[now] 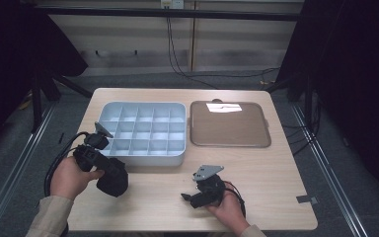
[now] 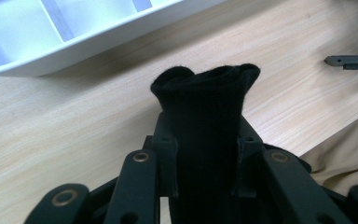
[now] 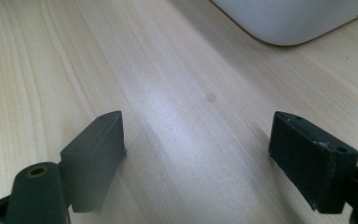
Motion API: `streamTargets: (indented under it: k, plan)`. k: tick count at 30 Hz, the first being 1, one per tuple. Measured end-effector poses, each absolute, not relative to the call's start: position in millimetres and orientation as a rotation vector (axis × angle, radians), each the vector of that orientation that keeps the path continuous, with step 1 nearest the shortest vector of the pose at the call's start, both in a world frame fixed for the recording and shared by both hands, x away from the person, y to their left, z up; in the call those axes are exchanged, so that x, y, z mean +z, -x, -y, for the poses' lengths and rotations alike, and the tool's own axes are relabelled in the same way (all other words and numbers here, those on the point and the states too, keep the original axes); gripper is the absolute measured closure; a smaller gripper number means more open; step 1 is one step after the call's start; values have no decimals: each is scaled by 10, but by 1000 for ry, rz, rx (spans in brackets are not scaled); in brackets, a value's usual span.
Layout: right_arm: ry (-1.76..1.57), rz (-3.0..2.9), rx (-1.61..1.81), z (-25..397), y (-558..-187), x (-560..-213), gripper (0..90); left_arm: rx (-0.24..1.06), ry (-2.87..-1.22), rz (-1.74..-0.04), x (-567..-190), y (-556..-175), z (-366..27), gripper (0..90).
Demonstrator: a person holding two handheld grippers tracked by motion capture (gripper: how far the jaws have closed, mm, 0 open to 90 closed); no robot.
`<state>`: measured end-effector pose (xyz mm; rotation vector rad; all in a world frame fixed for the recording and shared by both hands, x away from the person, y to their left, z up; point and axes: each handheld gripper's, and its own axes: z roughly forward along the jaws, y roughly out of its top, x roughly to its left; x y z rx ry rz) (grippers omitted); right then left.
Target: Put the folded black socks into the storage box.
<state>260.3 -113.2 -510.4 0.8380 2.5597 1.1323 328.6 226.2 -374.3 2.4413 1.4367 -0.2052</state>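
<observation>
**Pinching a black sock beside the divided box**

Gripping a rolled black sock (image 2: 204, 121) between its jaws, the left gripper (image 1: 109, 170) is hanging just in front of the near wall of the pale grey compartment box (image 1: 128, 159), low over the wooden table (image 1: 271, 177). In the left gripper view the jaws are pressing in on both sides of the fabric, whose open cuff is flaring out past their tips; pinching it at the middle is probably keeping the roll from unwinding. In the high view the bundle is showing as a dark lump at the box's near left corner, so the sock is likely heading for one of the grid cells, none of which is visibly holding anything.

The right gripper (image 1: 190, 196) is lying low near the table's front edge, well apart from the sock, with its jaws spread wide over bare wood and nothing between them, seemingly waiting. A brown tray (image 1: 229, 140) is sitting just right of the box, carrying nothing but a patch of glare.
</observation>
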Motion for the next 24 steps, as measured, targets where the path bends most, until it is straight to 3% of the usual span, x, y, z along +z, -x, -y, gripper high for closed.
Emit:
streamTargets:
  k: [24]
  plan:
    - [-845, -2562, 1128, 1129, -2607, -5106, 155, -179, -2415, -1446, -3427, -3425, -2363, 691]
